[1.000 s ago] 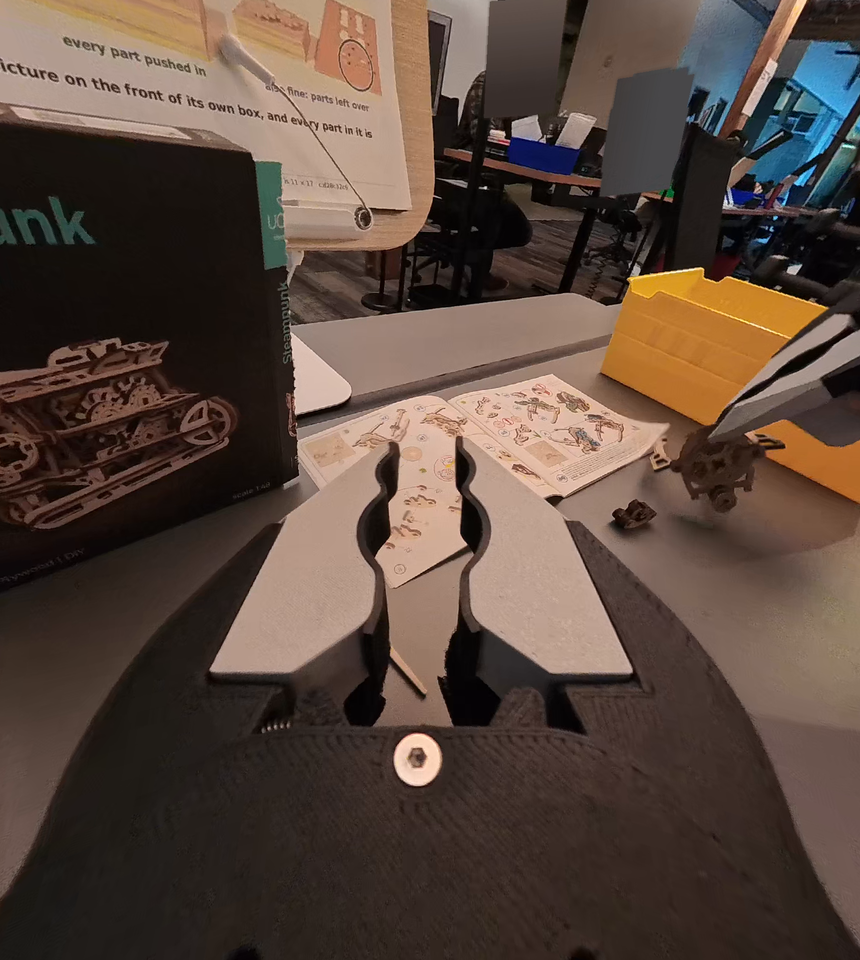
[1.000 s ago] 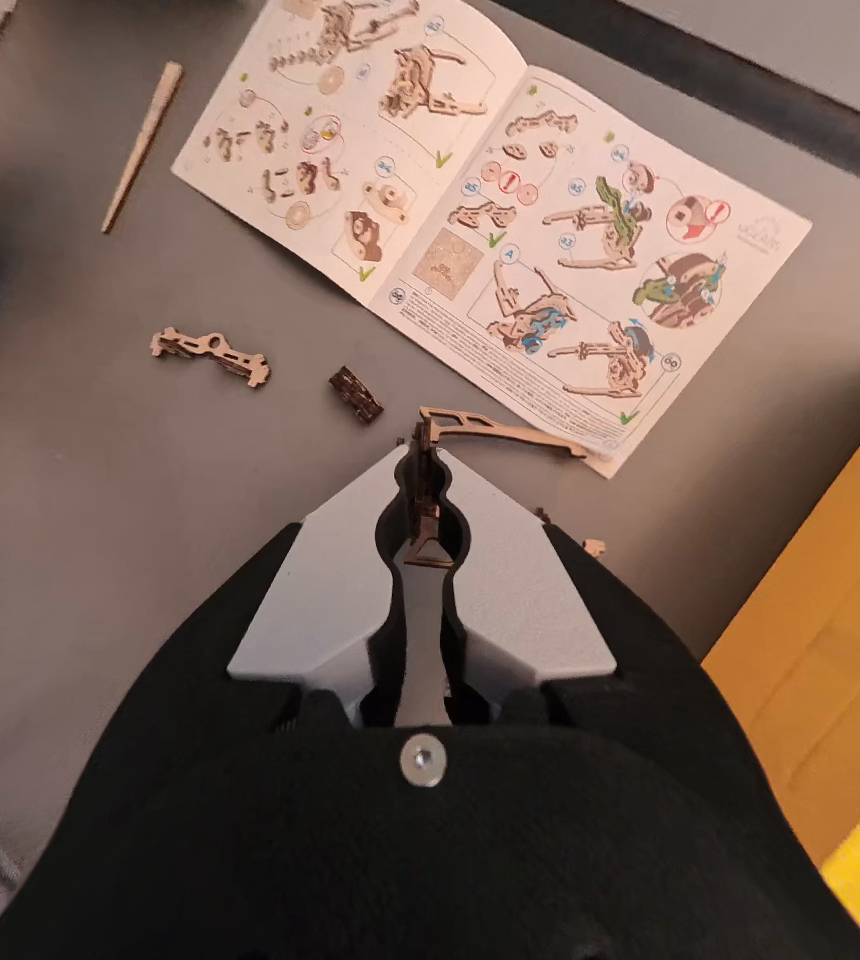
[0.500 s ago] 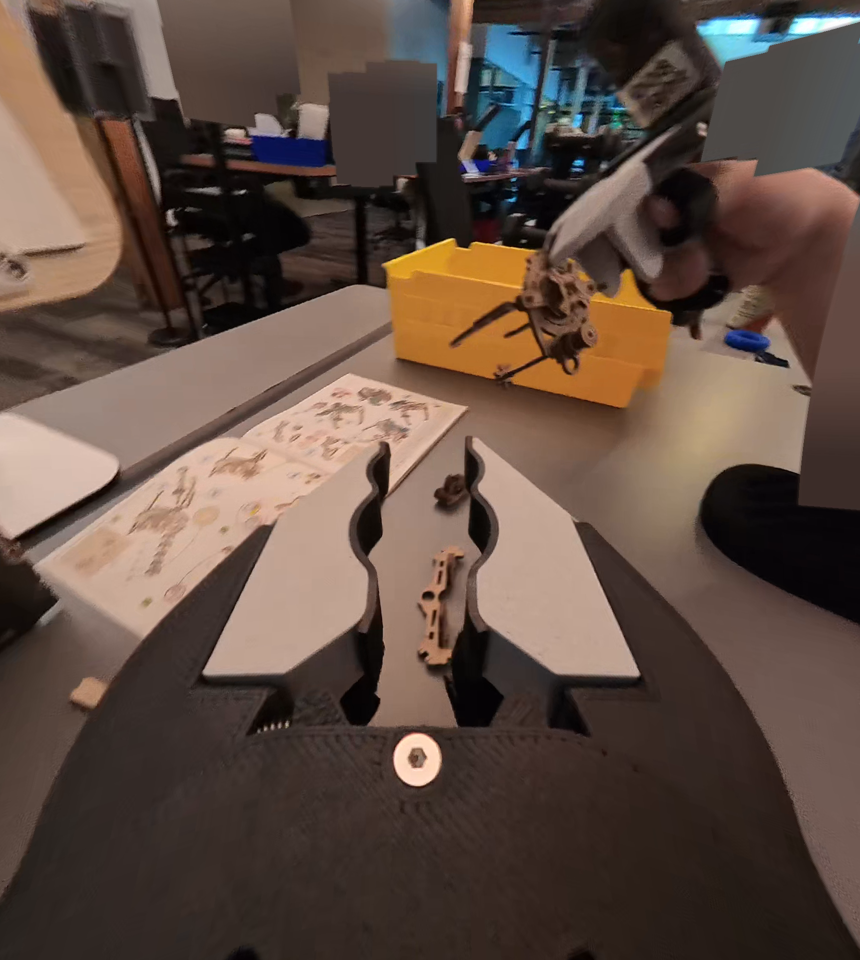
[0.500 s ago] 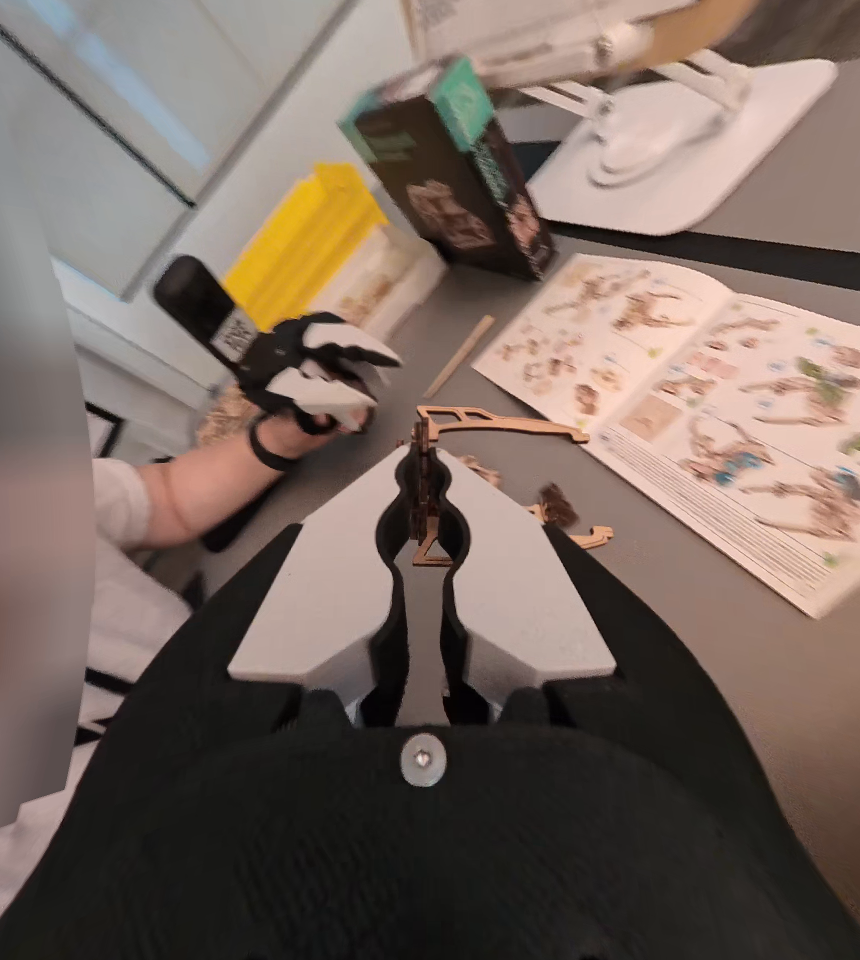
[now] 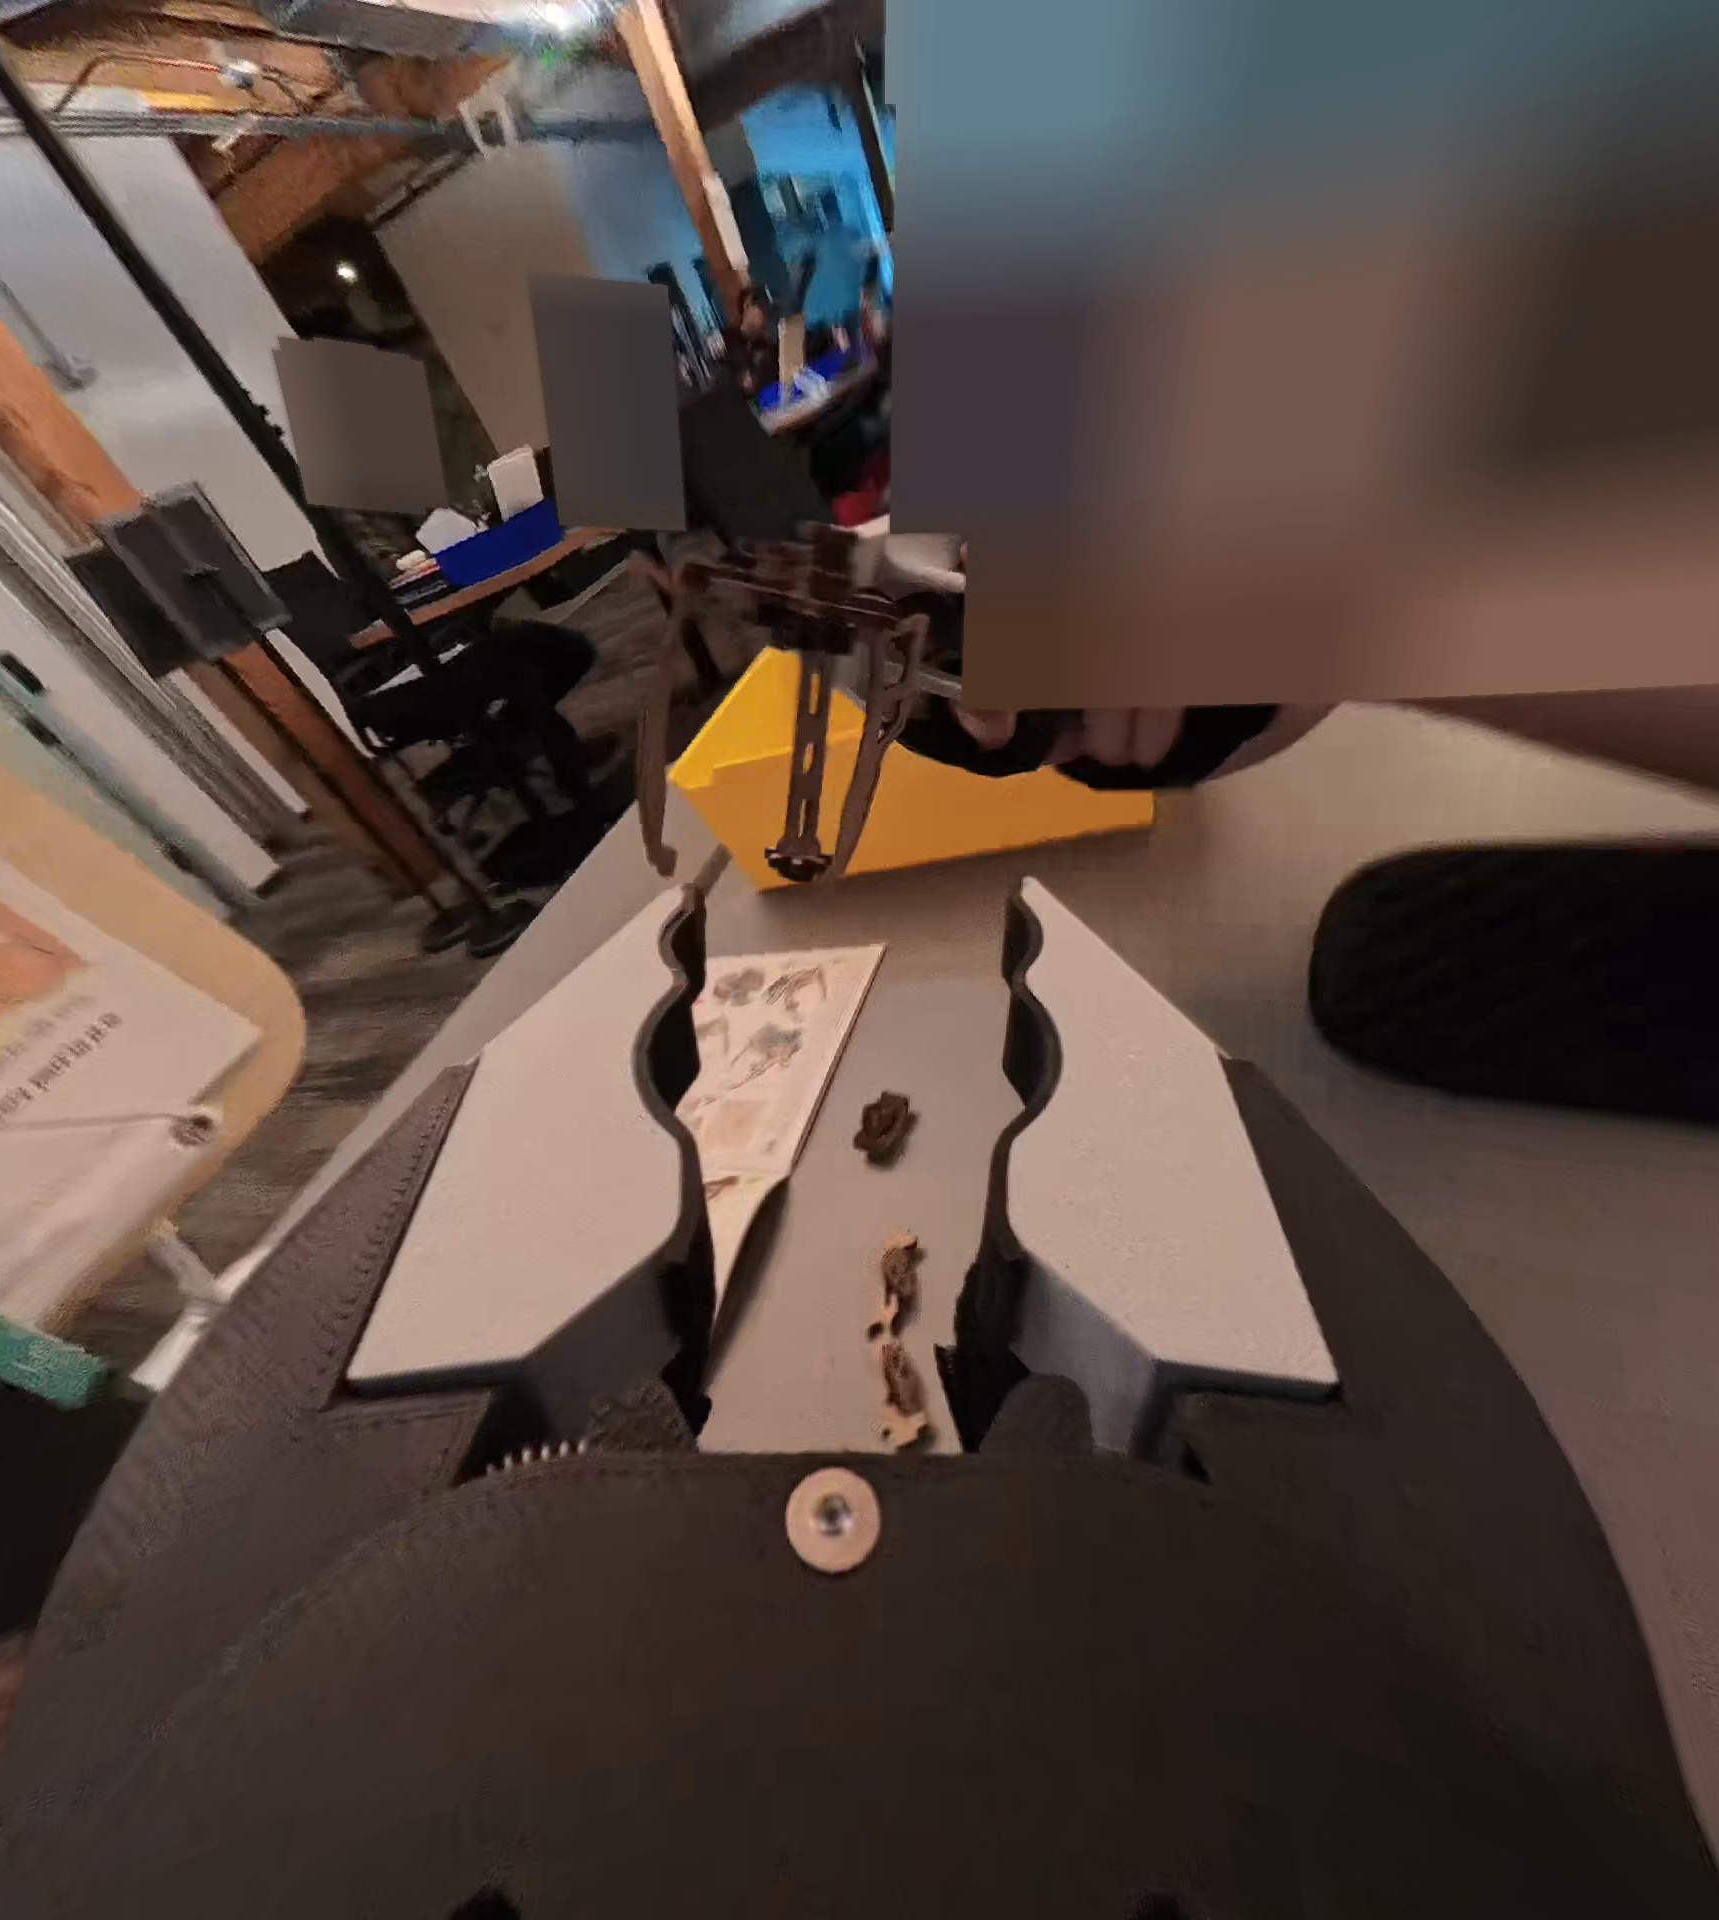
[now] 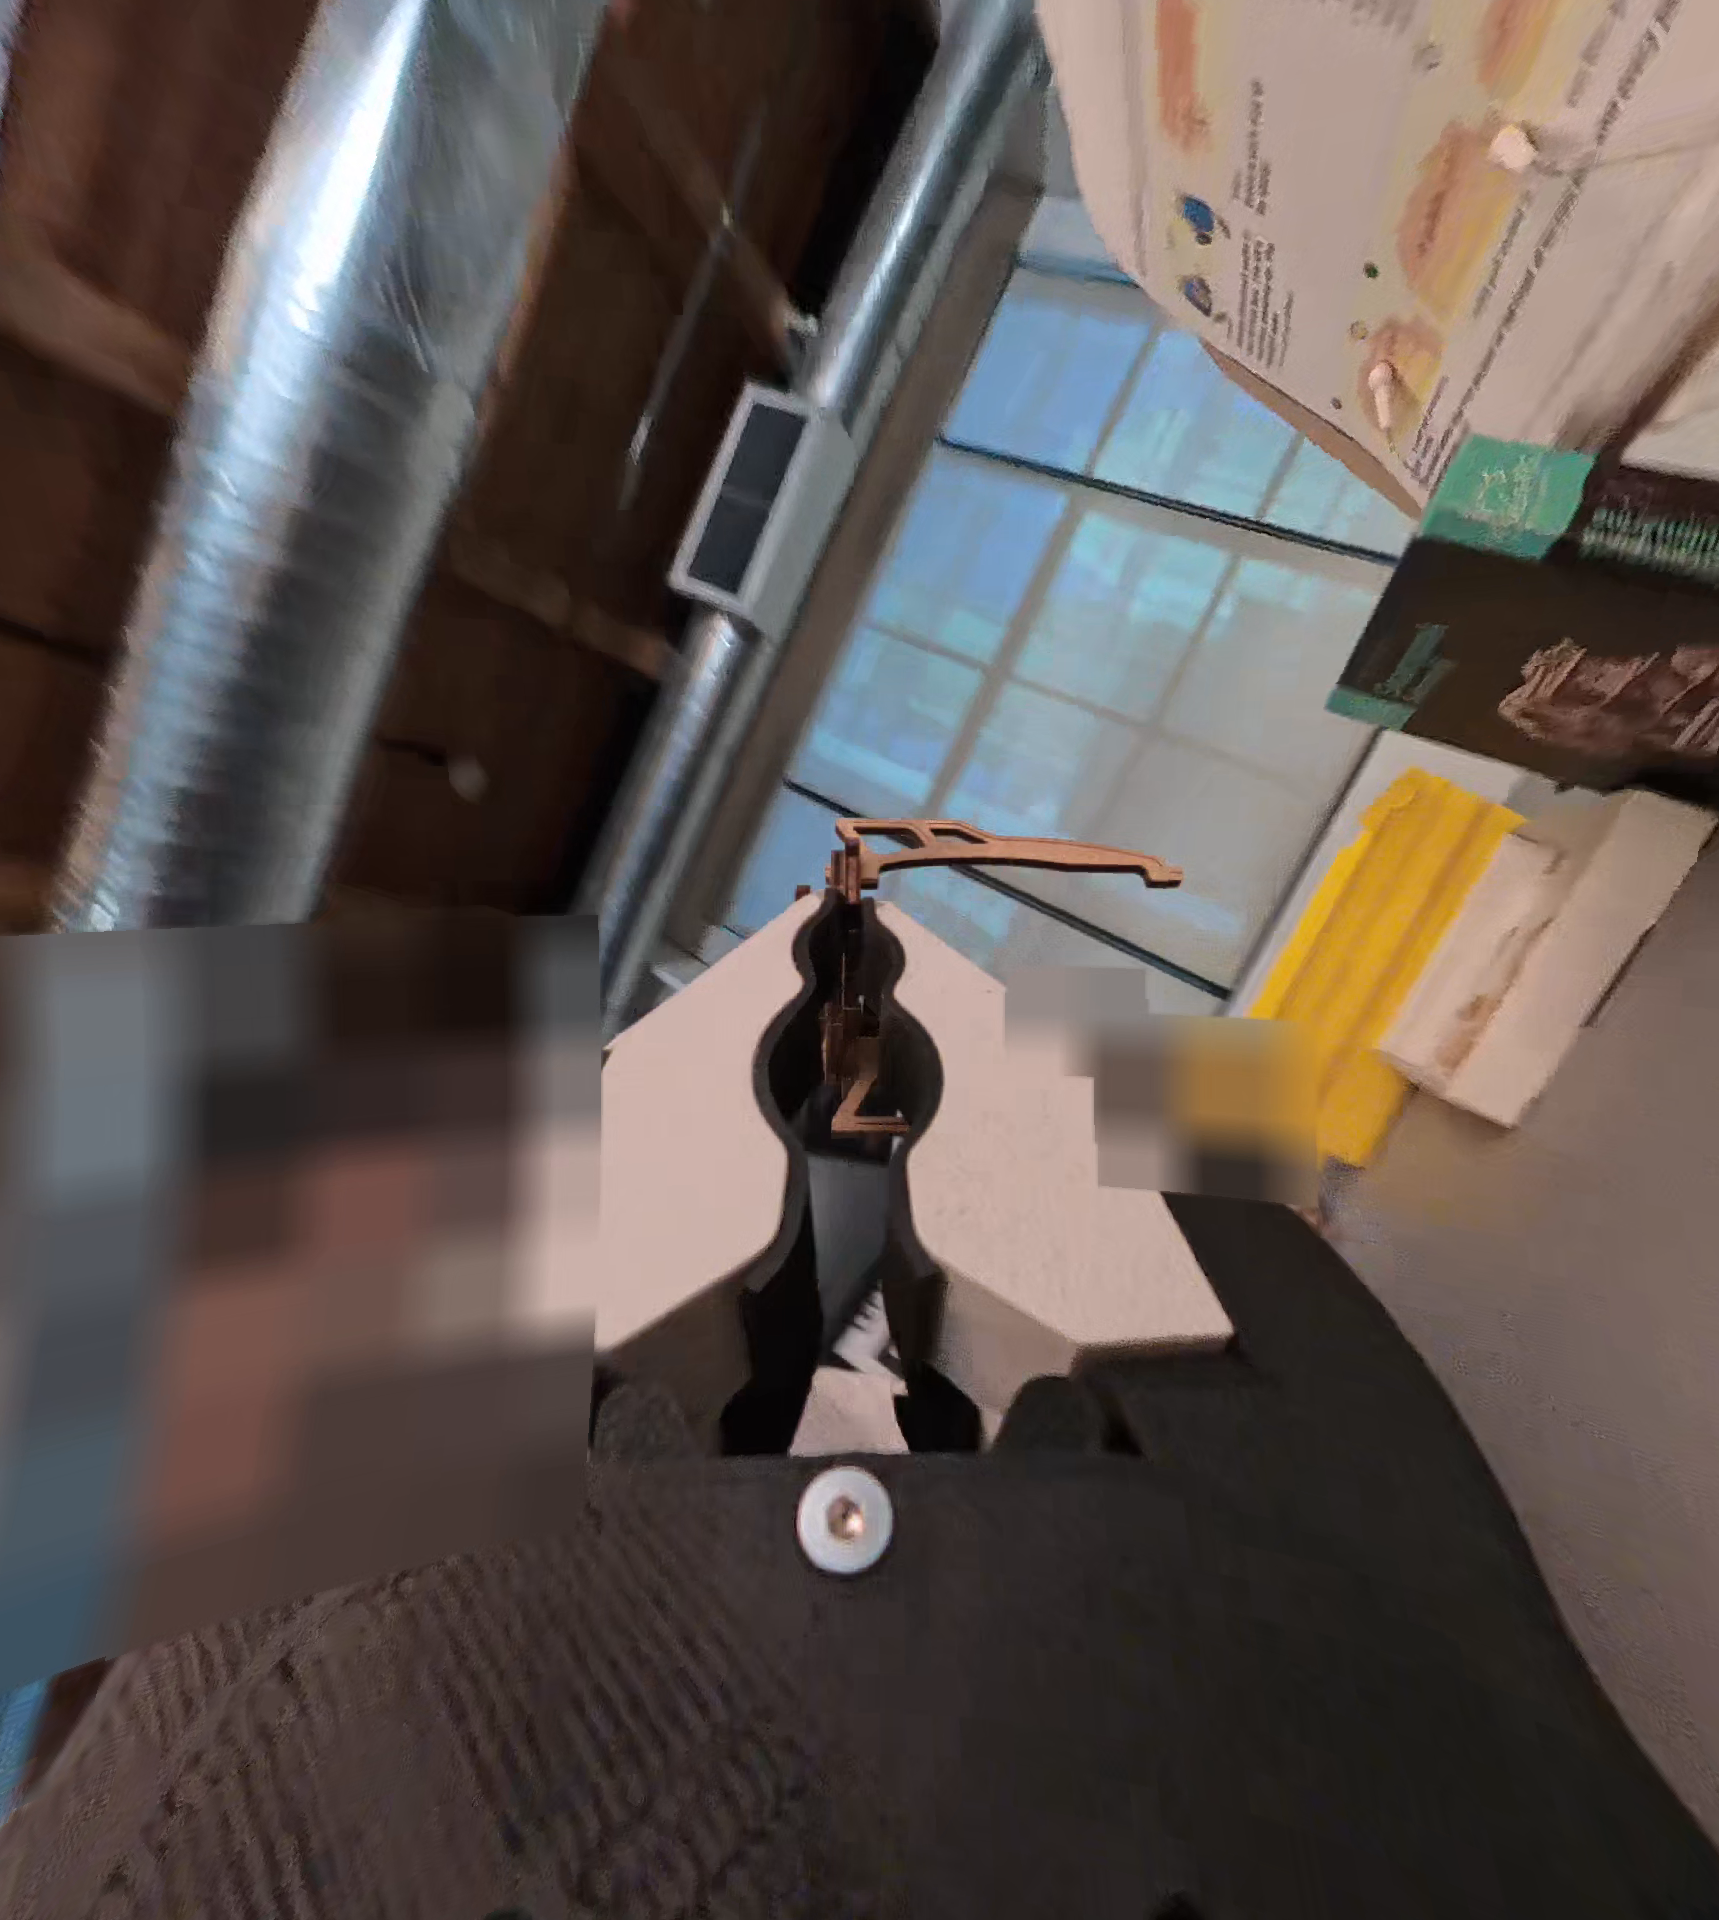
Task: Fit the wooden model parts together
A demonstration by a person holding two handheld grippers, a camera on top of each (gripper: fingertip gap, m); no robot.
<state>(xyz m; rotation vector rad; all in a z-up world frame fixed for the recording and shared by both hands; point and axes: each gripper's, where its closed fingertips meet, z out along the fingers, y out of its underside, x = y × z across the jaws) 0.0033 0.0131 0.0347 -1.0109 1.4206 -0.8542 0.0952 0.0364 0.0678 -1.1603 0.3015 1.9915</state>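
Left wrist view showed the left gripper (image 5: 850,925) now spread wide, empty, above a loose strip (image 5: 899,1340); the right gripper (image 6: 847,914) had lifted its clamped wooden assembly (image 6: 860,997) high; joining seemed next.

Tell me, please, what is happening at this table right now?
A person is putting a wooden model together with a pair of hand-held tongs in each hand. The right tongs are shut on a half-built wooden model, held up in the air above the table. The left tongs are open and empty, hovering over two loose parts: a pale wooden strip and a small dark piece, which lie beside the open instruction booklet. A yellow bin stands behind.
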